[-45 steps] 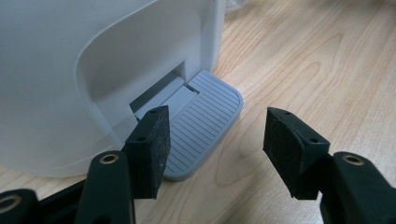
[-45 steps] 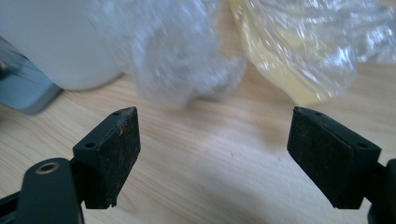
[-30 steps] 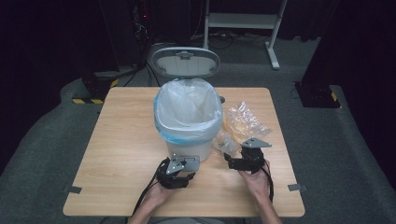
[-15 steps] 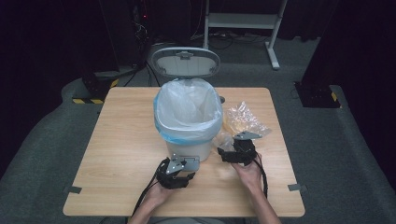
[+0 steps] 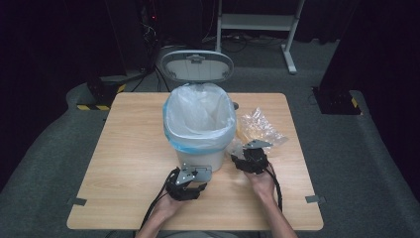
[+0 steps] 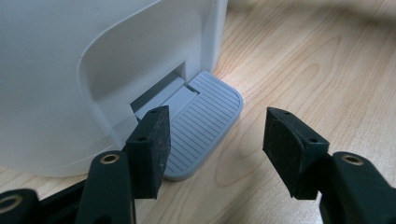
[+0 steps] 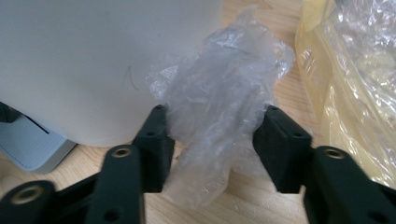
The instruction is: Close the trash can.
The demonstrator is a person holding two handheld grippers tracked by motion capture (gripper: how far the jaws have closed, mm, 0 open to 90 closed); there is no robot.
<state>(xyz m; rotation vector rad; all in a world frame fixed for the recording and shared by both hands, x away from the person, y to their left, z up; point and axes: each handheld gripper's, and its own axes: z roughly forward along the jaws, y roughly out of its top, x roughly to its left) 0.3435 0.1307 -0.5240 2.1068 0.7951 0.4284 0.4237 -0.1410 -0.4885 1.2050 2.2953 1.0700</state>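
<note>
A white pedal bin [image 5: 200, 126] lined with a clear bag stands mid-table, its lid [image 5: 197, 66] raised. My left gripper [image 6: 217, 140] hovers at the bin's grey ribbed pedal [image 6: 205, 121]. Its left pad lies over the pedal's near corner, its jaws stand apart and only wood shows between them. In the high view the left gripper [image 5: 194, 176] sits at the bin's front foot. My right gripper [image 7: 212, 135] has just been closing. Both its pads now press a crumpled wad of clear plastic [image 7: 224, 107] beside the bin's right wall. From above, the right gripper [image 5: 241, 152] sits at the bin's right.
A yellowish crinkled plastic bag [image 5: 257, 126] lies on the wooden table [image 5: 129, 148] just beyond the right gripper, also seen as the yellowish bag [image 7: 355, 70]. The bin wall [image 7: 93, 60] stands close on the left of the right gripper.
My right gripper has moved left and a little forward toward the bin, reaching the clear plastic wad. My left hand has stayed at the pedal.
</note>
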